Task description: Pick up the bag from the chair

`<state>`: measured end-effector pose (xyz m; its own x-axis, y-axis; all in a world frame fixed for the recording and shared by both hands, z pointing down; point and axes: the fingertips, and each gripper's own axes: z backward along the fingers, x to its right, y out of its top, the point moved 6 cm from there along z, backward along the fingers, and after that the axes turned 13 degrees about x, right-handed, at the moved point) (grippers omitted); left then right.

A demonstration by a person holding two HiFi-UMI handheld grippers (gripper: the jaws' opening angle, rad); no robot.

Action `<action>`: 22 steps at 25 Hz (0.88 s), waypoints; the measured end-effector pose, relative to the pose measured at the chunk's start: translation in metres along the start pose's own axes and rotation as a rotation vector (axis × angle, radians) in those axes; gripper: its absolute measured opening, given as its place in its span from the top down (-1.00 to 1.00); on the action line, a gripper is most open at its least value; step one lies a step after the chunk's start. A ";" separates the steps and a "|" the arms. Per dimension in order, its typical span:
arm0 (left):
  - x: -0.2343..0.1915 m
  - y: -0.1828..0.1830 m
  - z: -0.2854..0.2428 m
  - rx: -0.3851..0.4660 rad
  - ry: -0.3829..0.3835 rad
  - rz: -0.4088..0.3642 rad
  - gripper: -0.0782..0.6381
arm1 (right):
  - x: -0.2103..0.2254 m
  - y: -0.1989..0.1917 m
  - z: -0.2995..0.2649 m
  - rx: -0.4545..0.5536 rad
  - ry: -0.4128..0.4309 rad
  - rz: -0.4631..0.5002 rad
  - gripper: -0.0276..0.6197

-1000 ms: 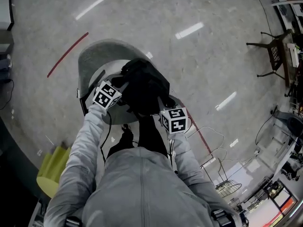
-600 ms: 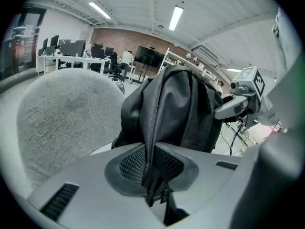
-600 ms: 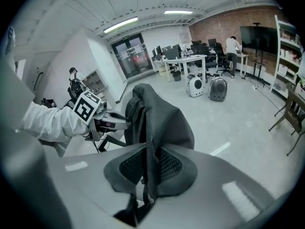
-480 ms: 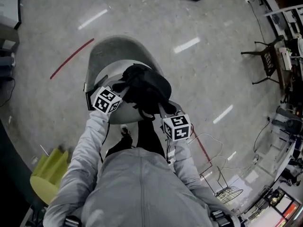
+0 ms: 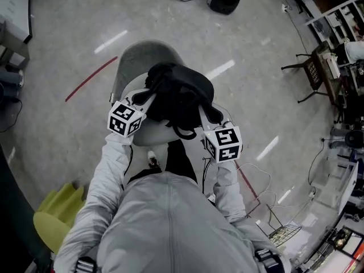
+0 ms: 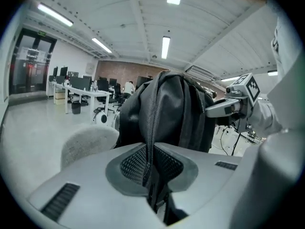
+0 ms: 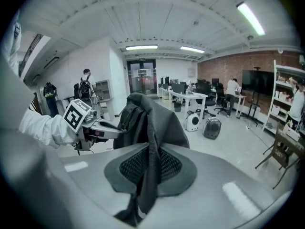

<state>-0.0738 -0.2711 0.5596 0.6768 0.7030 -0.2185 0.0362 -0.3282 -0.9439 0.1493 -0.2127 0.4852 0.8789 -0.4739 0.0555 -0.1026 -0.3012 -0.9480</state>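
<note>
Evidently the bag (image 5: 181,95) is gripped by its straps (image 7: 151,128), the left gripper (image 6: 151,173) and right gripper (image 7: 148,171) each clamped on one. It appears lifted just above the chair (image 5: 139,61); little is left.

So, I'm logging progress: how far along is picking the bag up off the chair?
Done: the left gripper and the right gripper are each shut on a strap of the bag. In hand: it hangs between them above the chair; whether it touches the seat is unclear. Left: carrying it clear.
</note>
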 end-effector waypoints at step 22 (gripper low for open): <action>0.072 0.139 0.132 0.287 0.077 -0.237 0.68 | -0.071 0.142 0.100 0.342 0.116 0.121 0.79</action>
<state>-0.1171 -0.1827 0.3803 0.7280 0.6852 0.0232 -0.0019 0.0358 -0.9994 0.1187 -0.1387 0.3149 0.8092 -0.5858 -0.0463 -0.0231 0.0470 -0.9986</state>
